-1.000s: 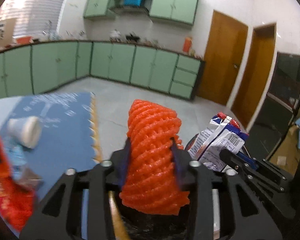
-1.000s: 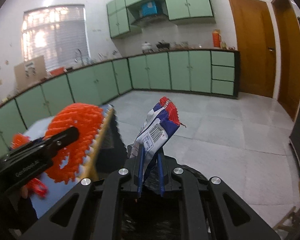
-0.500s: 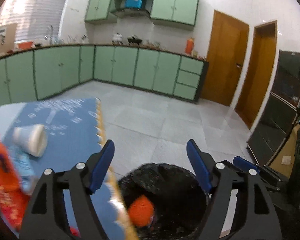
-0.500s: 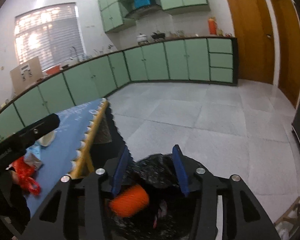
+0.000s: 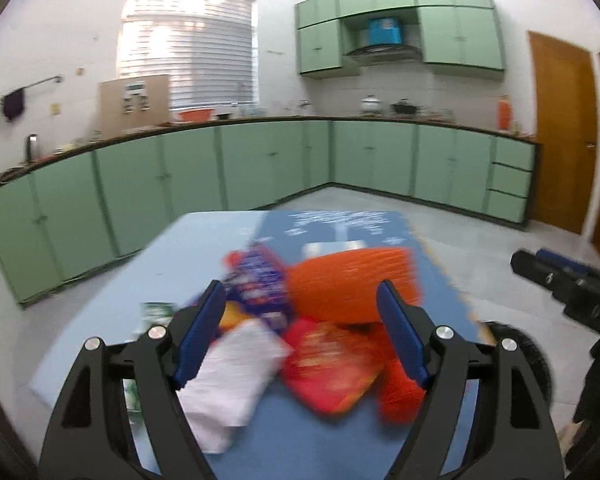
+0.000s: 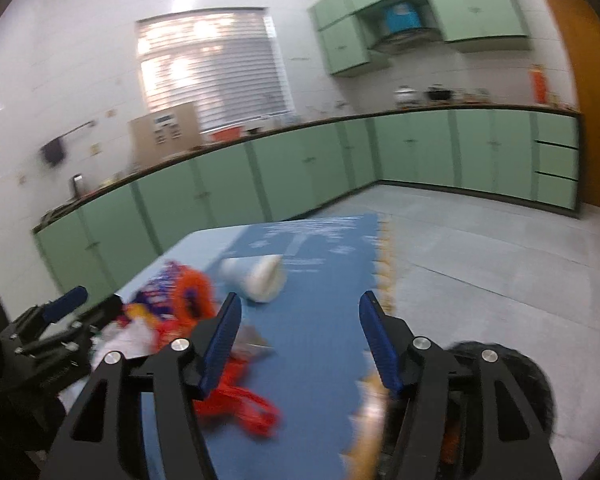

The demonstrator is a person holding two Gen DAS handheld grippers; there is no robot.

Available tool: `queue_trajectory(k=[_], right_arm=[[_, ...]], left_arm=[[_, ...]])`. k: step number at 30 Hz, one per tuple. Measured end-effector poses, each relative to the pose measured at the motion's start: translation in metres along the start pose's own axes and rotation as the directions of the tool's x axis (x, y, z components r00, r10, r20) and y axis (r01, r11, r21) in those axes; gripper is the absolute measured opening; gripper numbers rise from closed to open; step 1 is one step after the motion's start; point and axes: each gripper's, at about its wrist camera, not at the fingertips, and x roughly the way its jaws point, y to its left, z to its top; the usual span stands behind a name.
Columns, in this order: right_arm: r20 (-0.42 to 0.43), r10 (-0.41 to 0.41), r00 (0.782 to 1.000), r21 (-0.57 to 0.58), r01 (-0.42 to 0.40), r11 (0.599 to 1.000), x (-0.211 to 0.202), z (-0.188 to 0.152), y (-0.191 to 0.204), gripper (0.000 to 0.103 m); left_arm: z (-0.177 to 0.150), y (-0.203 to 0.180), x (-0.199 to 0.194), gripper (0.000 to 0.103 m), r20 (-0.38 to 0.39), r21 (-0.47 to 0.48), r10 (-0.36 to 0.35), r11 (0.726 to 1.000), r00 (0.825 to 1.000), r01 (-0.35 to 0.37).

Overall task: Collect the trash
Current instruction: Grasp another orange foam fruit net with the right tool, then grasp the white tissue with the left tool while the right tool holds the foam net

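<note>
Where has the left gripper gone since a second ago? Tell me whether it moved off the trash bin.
Yes. The left gripper swung left off the black bin, now at its right, and opens over the trash pile on the blue mat.

Both wrist views over shared table (image 5: 204, 240)

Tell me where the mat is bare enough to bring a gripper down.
Bare: the blue foam mat between the white paper cup and its scalloped right edge. Crowded: the left side, with orange foam netting, red wrapper and white paper.
</note>
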Motion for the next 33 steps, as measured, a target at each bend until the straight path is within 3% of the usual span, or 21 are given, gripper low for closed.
queue_trajectory(k=[3,8,10,11,13,14,24,29,30,32,33], right_arm=[[-0.020,0.072,0.997,-0.038,-0.073,0.997,0.022,0.001,0.034,0.061],[-0.070,0.105,0.992,-0.044,-0.109,0.993,0.055,-0.004,0.061,0.057],[-0.095,0.127,0.987,-0.049,-0.132,0.990,0.067,-0.003,0.066,0.036],[-0.104,0.134,0.985,-0.054,-0.140,0.989,0.070,-0.006,0.069,0.032],[-0.117,0.144,0.983,-0.065,-0.153,0.986,0.075,-0.009,0.071,0.011],[-0.124,0.154,0.980,-0.069,-0.164,0.984,0.077,-0.010,0.072,0.007],[-0.022,0.171,0.985,-0.061,-0.172,0.983,0.045,0.007,0.067,0.005],[0.027,0.157,0.987,-0.045,-0.156,0.987,0.021,0.017,0.054,0.005],[0.033,0.152,0.988,-0.041,-0.150,0.988,0.017,0.018,0.051,0.005],[0.039,0.141,0.989,-0.037,-0.139,0.990,0.012,0.019,0.046,0.005],[0.041,0.136,0.990,-0.035,-0.135,0.990,0.010,0.019,0.045,0.005]], left_arm=[[-0.003,0.024,0.001,0.075,-0.017,-0.024,0.048,0.999,0.999,-0.048],[-0.018,0.040,0.005,0.075,-0.067,-0.038,0.056,0.998,0.996,-0.059],[-0.023,0.045,0.007,0.075,-0.080,-0.043,0.057,0.997,0.995,-0.061],[-0.025,0.047,0.007,0.075,-0.086,-0.049,0.057,0.997,0.995,-0.061],[-0.030,0.046,0.012,0.075,-0.097,-0.059,0.055,0.996,0.994,-0.060],[-0.032,0.049,0.014,0.075,-0.103,-0.065,0.051,0.996,0.993,-0.058],[-0.046,0.046,0.029,0.075,-0.167,-0.061,0.020,0.998,0.986,-0.031],[-0.054,0.042,0.042,0.075,-0.207,-0.034,0.057,0.997,0.977,-0.065],[-0.054,0.043,0.044,0.073,-0.209,-0.032,0.065,0.997,0.976,-0.073],[-0.055,0.044,0.047,0.050,-0.215,-0.024,0.091,0.995,0.972,-0.098],[-0.056,0.045,0.049,0.045,-0.222,-0.025,0.093,0.995,0.971,-0.101]])
